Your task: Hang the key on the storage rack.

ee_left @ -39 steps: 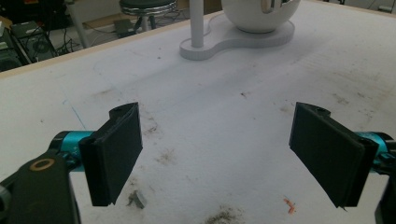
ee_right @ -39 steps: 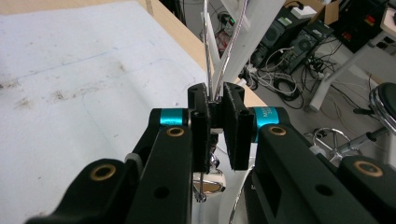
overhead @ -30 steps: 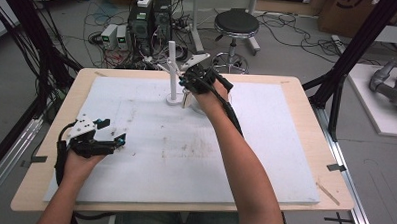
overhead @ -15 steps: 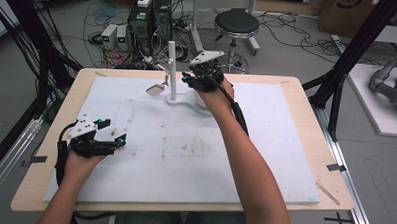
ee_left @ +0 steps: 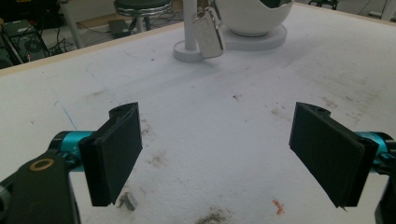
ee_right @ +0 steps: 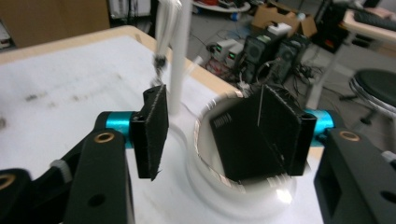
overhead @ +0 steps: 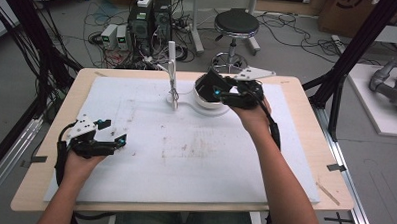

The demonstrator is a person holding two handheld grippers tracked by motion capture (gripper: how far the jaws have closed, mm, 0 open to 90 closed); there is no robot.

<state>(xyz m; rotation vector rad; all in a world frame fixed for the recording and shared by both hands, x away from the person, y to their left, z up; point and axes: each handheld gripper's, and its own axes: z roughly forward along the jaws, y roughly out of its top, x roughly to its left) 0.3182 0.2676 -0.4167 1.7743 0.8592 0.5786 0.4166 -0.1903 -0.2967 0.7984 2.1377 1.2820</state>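
Over the white bowl (overhead: 207,103), the right gripper (ee_right: 203,133) has just been opening its jaws, now apart. A flat black card (ee_right: 236,140) leans on one pad, unclamped. It seems to be the release step; next the card must fall free before the gripper lifts away.

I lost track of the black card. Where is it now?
In the right gripper view the black card leans against one jaw of the right gripper, over the white bowl beside the stand's post.

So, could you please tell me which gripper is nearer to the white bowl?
The right. The right gripper hovers directly over the white bowl, jaws open, while the left gripper rests far away near the table's front left.
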